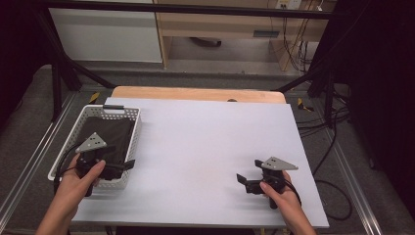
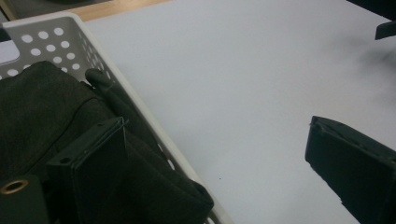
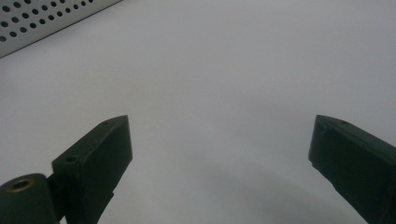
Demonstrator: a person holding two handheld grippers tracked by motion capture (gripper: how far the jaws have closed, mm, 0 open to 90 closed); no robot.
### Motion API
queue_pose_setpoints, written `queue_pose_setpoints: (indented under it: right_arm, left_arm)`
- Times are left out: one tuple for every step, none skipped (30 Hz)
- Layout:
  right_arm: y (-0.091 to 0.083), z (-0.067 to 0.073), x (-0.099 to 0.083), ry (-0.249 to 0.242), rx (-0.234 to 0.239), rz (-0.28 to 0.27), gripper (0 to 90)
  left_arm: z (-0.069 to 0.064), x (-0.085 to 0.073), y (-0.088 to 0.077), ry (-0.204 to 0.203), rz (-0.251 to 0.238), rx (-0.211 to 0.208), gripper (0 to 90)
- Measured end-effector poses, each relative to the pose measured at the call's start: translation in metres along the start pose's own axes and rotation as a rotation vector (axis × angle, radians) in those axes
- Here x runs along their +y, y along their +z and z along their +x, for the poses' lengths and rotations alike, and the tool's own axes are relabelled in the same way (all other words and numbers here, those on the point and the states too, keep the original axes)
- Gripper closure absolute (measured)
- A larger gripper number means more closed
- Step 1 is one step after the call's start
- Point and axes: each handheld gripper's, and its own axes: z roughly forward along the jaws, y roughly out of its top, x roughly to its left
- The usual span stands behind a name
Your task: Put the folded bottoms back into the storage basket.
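A white counter (image 1: 205, 156) seen from above, with a person's two forearms coming in from its near edge, each hand holding a black two-jaw gripper. A white perforated basket (image 1: 128, 142) sits along the counter's left edge, reaching from near the far left corner down toward the near left corner. Inside it lies a dark folded cloth (image 1: 110, 134), which covers most of the basket floor.

The left gripper (image 1: 128, 165) hovers over the near right corner of the basket. Its jaws are wide apart: in the left gripper view one jaw sits over the dark cloth (image 2: 51, 116) inside the basket, while the other hangs over bare counter outside the basket wall (image 2: 140, 109), so the gripper straddles the rim. This placement suggests the person is lining up to pinch the cloth's near edge and lift it out, though no jaw yet presses on the fabric as far as can be told.

The right gripper (image 1: 242, 180) rests low near the counter's near right corner, pointing left toward the basket. Its jaws are also spread apart with nothing between them; the right gripper view shows bare counter and, at the top left, a strip of the basket's perforated side (image 3: 42, 21). It appears to wait well apart from the basket, probably ready to take the cloth once it comes out.
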Motion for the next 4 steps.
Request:
queue_pose_setpoints:
  right_arm:
    - [0.002,0.002,0.001,-0.002,0.004,0.002,6.9]
    - [0.002,0.003,0.001,-0.005,0.007,0.006,7.0]
    - [0.003,0.003,0.001,-0.009,0.008,0.006,7.1]
    - [0.002,0.003,0.001,-0.01,0.005,0.007,7.1]
  left_arm:
    - [-0.003,0.001,0.001,0.007,0.004,0.0,5.6]
    - [-0.007,0.003,0.002,0.016,0.014,-0.005,5.6]
    - [-0.011,0.005,0.003,0.026,0.028,-0.018,6.0]
    - [-0.016,0.007,0.004,0.038,0.038,-0.036,6.1]
